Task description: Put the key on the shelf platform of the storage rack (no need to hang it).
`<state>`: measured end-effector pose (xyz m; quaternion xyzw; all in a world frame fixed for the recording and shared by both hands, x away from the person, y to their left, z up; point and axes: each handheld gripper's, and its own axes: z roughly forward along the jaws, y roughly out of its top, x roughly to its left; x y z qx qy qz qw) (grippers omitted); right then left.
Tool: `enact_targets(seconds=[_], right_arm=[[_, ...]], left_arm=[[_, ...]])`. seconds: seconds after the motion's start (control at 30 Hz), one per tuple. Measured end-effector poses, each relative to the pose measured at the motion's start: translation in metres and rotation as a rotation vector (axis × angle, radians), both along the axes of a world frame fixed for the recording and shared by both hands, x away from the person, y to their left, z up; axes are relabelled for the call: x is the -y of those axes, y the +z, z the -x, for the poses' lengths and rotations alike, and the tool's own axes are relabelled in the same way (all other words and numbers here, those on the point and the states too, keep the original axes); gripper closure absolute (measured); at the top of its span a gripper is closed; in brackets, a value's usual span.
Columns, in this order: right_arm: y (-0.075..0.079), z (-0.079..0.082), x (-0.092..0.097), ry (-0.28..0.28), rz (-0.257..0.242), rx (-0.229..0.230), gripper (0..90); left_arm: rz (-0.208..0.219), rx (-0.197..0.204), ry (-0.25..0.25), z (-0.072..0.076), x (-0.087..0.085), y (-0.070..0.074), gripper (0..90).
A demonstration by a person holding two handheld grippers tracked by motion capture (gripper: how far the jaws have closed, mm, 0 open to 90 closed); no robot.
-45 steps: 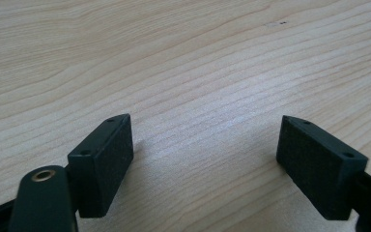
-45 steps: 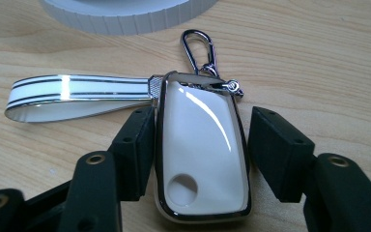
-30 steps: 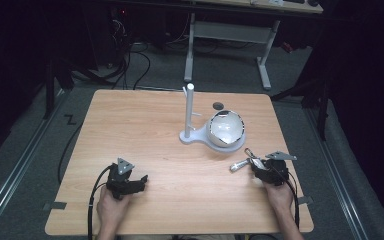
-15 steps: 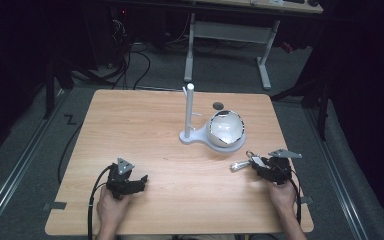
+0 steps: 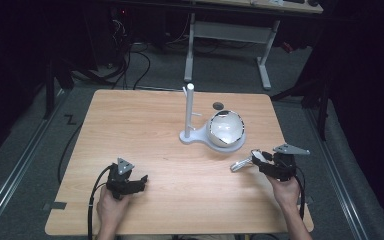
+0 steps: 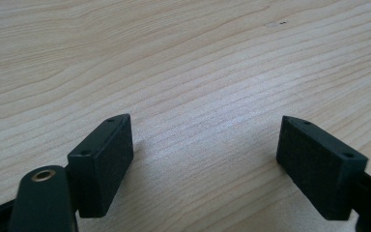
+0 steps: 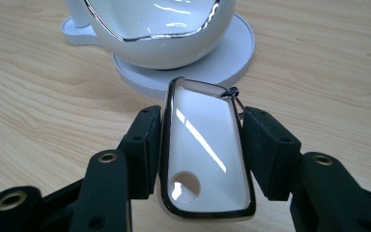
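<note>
A white stand [image 5: 189,136] with an upright pole [image 5: 190,107] sits right of the table's middle. On its round base rests a white bowl-shaped shell with a chrome rim [image 5: 226,128] [image 7: 159,29]. My right gripper [image 5: 260,159] [image 7: 200,125] is shut on a flat white chrome-edged piece with a round hole [image 7: 203,150]. The piece sticks out to the left [image 5: 240,164], just in front of the stand's base disc [image 7: 222,63]. My left gripper [image 5: 141,180] [image 6: 205,145] rests low over bare wood at the front left, open with nothing between its fingers.
A small dark round spot [image 5: 219,105] marks the wooden table [image 5: 145,125] behind the shell. Beyond the far edge stand a desk frame's legs [image 5: 265,60] and cables on grey floor.
My right gripper has drifted slightly to the right with the white piece in it. The left gripper and the stand have not moved.
</note>
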<state>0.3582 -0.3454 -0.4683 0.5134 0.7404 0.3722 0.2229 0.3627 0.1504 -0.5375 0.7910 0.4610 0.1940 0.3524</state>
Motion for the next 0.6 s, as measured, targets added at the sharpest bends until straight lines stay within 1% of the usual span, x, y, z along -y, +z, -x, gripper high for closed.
enact_targets(seconds=[0.2,0.43,0.6], right_arm=[[0.014,0.001,-0.001,0.021,-0.015,0.010,50.5],[0.027,-0.001,0.001,0.040,-0.014,0.017,50.6],[0.034,-0.005,0.004,0.059,-0.040,-0.006,50.6]], left_arm=[[0.001,0.001,0.001,0.000,0.000,0.000,21.1],[0.001,0.001,0.001,0.000,0.000,0.000,21.0],[0.001,-0.001,0.000,0.000,0.000,0.000,21.1]])
